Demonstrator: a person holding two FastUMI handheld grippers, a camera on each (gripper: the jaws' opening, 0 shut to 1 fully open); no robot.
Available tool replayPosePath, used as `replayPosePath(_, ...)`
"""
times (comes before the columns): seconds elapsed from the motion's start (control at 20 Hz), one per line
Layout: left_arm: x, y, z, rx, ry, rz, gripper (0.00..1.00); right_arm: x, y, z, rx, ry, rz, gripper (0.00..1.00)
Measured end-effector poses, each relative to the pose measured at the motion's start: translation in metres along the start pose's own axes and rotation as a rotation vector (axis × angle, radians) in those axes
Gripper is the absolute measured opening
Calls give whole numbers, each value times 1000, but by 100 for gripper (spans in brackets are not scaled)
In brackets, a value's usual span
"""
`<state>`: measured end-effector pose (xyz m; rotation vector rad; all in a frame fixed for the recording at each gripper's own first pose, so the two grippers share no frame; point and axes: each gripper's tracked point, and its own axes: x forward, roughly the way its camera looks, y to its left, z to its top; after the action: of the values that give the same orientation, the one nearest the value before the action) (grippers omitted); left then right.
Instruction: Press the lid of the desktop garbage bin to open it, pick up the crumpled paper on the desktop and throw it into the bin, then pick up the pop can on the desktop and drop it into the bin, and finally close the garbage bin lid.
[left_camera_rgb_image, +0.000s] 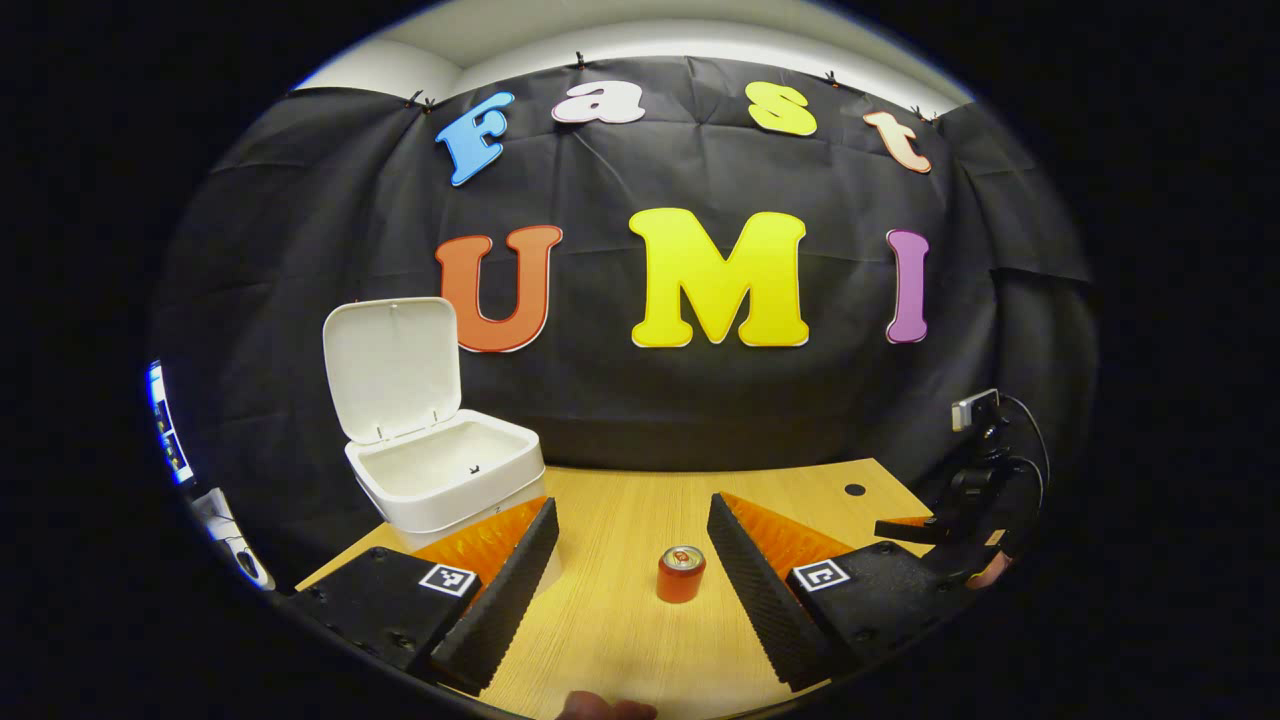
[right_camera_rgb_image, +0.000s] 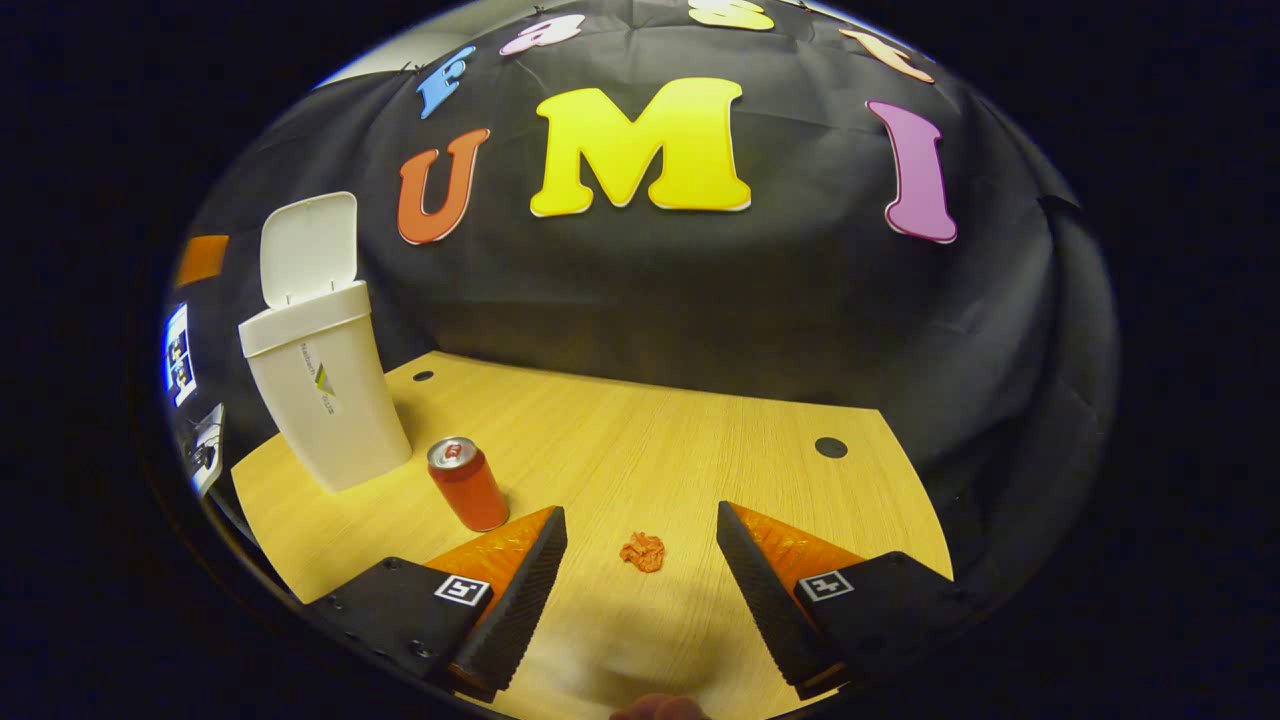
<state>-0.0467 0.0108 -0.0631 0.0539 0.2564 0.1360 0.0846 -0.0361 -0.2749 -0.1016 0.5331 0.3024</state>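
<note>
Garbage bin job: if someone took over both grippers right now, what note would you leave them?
Left gripper: open, empty, pointed at the pop can, which stands upright on the desk.
Right gripper: open, empty, with the crumpled paper lying on the desk between its fingers, not gripped.
Garbage bin: at the desk's left back corner, lid up.
Done: lid opened.
Left: paper into the bin, then the can, then close the lid.

Smooth plastic bin (right_camera_rgb_image: 325, 400), wood-grain desk (right_camera_rgb_image: 640, 450), glossy metal can (right_camera_rgb_image: 468, 484), crumpled paper (right_camera_rgb_image: 643, 551).
</note>
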Motion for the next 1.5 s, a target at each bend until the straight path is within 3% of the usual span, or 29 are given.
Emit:
replayPosePath(0.1, -4, 13, -4, -3, 18, 39, 99, 16, -1, -17, -11, 52, 21, 93)
replayPosePath(0.5, -24, 57, -17, -38, 59, 209, 99, 70, -2, -69, -41, 223, 58, 97)
replayPosePath(0.65, -29, 62, -21, -45, 65, 234, 99, 93, -7, -83, -69, 260, 47, 94)
replayPosePath(0.95, -40, 82, -33, -72, 96, 294, 99, 109, -1, -104, -100, 327, 71, 96)
replayPosePath(1.1, -43, 88, -38, -75, 107, 310, 99, 115, 3, -101, -74, 316, 74, 94)
replayPosePath(1.2, -45, 90, -40, -77, 113, 316, 99, 118, 5, -101, -48, 316, 75, 97)
replayPosePath(1.4, -44, 93, -40, -72, 111, 315, 99, 118, 5, -102, -50, 315, 84, 81)
replayPosePath(1.5, -44, 93, -39, -70, 112, 311, 99, 119, 4, -101, -38, 317, 82, 43)
